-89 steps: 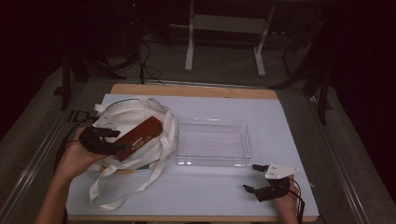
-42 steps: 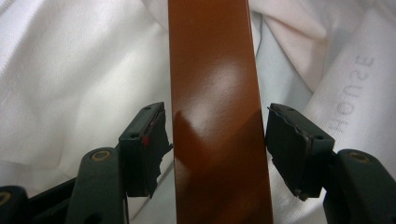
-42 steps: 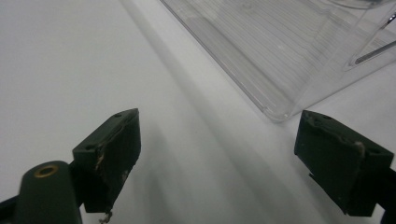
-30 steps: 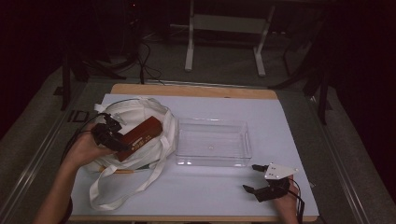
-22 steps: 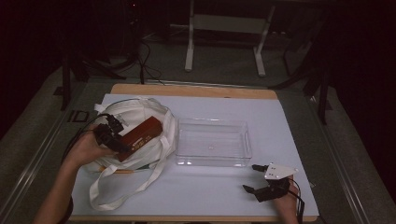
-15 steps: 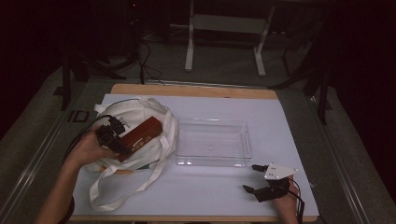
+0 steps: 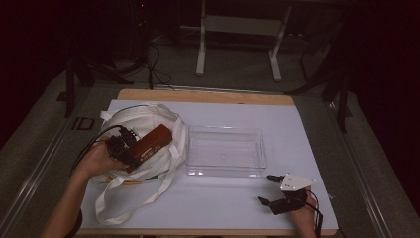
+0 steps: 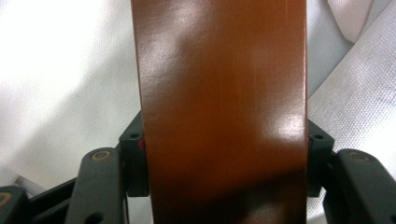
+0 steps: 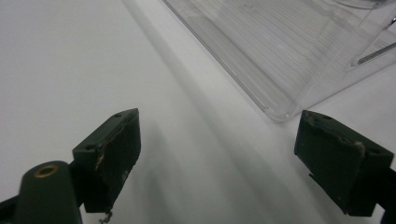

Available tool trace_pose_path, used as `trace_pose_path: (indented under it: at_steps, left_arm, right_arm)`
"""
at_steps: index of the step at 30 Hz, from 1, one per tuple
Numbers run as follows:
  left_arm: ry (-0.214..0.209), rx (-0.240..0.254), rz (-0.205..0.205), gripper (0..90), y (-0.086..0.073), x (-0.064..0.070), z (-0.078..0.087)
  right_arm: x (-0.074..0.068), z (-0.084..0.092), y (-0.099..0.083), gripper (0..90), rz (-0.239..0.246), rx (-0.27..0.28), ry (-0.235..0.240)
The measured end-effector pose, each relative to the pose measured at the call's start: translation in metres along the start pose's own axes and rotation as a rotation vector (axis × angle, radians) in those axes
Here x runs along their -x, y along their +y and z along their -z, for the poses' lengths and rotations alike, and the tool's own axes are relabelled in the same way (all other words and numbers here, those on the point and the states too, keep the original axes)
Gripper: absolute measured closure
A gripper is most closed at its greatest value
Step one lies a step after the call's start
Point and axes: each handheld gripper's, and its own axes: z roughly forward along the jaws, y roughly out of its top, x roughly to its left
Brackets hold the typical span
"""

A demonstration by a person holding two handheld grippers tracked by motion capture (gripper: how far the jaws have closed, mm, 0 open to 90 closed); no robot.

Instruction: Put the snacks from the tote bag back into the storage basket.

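In the high view, the left gripper point(image 7: 130, 148) sits at the left of the frame, above the white bag point(image 7: 143, 124), and clamps one end of a brown box point(image 7: 151, 144). The box lies tilted, its far end pointing to the upper right, over the bag's opening. In the left gripper view the box point(image 8: 224, 107) runs up the middle of the frame, and both jaws press against its sides, with white bag cloth point(image 8: 65, 79) behind it. The bag's straps trail toward the lower left of the high view, across the white sheet that covers the table point(image 7: 297, 129).

A clear tray point(image 7: 225, 171) stands at the centre of the table, just beside the bag on its right, and holds nothing.

The right gripper point(image 7: 270, 191) rests low at the lower right of the high view, near the tray's front right corner. In the right gripper view its jaws stand wide apart with nothing between them, and the tray's corner point(image 9: 280, 114) lies just ahead.
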Motion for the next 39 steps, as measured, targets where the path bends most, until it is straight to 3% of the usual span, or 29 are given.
trace_pose_path:
  at_steps: [15,24,39]
  left_arm:
    - [0.056,0.036,-0.033,43.5,-0.004,0.002,0.007]
    - [0.102,0.076,-0.044,43.6,-0.006,0.004,0.024]
    - [0.138,0.131,-0.080,43.6,-0.006,0.008,0.052]
  right_arm:
    - [0.000,0.000,0.000,14.7,0.002,-0.001,0.000]
    - [0.000,0.000,0.000,14.7,0.003,-0.001,-0.001]
    - [0.000,0.000,0.000,14.7,0.003,-0.001,-0.001]
